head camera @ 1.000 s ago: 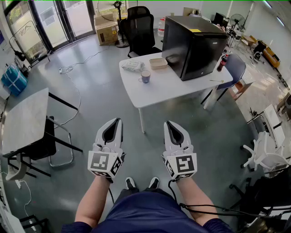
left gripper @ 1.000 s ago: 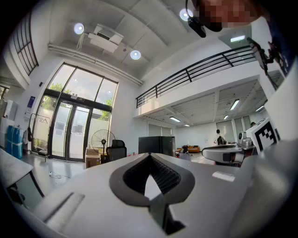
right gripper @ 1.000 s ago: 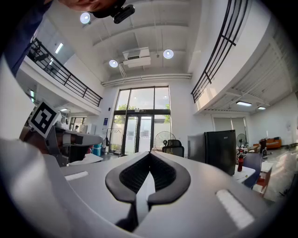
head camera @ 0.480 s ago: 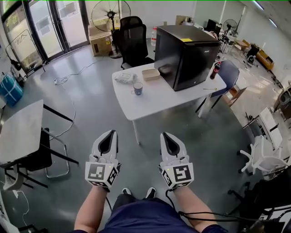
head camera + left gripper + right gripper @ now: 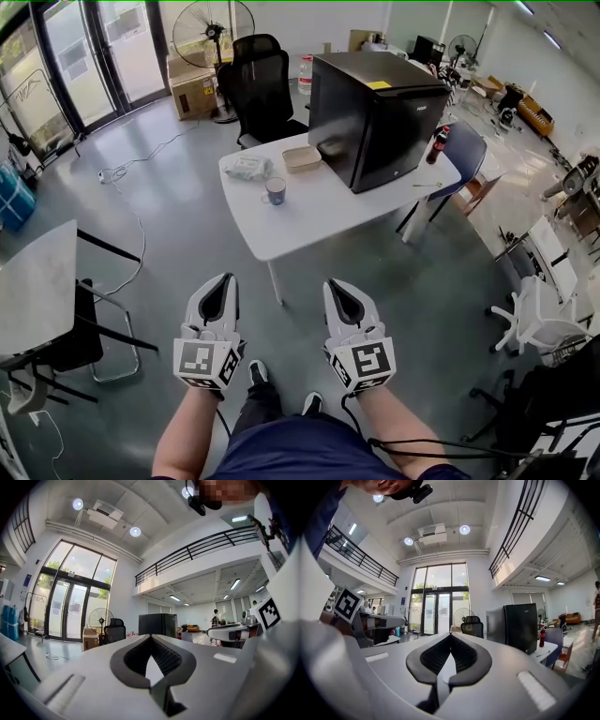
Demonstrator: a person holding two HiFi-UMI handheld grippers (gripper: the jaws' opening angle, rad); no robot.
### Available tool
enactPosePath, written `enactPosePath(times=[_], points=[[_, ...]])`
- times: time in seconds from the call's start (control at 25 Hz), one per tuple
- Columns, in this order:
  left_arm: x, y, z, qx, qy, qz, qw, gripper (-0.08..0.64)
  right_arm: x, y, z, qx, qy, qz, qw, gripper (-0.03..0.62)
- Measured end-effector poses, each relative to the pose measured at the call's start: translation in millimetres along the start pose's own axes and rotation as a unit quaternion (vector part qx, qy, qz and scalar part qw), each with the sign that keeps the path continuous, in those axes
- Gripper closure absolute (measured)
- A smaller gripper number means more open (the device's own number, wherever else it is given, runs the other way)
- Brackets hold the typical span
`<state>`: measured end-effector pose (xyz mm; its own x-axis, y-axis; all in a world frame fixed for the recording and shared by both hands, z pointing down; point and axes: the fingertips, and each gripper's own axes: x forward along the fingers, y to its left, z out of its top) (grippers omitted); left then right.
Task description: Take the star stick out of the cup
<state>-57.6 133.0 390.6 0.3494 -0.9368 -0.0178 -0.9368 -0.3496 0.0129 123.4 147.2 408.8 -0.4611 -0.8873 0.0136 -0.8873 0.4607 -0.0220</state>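
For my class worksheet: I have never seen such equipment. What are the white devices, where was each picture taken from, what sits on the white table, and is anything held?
A person holds two hand tools: the left gripper and the right gripper. One picture comes from a head camera looking down; the others from a camera on each gripper. Both are shut, holding nothing. The white table ahead bears a mug, a tray, a packet and a black fridge. No star stick is discernible.

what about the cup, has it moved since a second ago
No. The cup sits at the same spot on the white table, just this side of the tray; only the view shifted.
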Motion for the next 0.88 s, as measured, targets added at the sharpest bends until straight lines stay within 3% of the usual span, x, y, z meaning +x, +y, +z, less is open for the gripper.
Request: enactPosePath(times=[0.52,0.88], points=[[86,112,-22,-0.011,0.004,-0.050,0.9987,0.555,101,5,-3,-0.020,0.037,-0.085,0.995,0.584],[123,143,-36,-0.044,0.011,-0.081,0.9957,0.555,144,7,-6,-0.023,0.048,-0.108,0.993,0.586]])
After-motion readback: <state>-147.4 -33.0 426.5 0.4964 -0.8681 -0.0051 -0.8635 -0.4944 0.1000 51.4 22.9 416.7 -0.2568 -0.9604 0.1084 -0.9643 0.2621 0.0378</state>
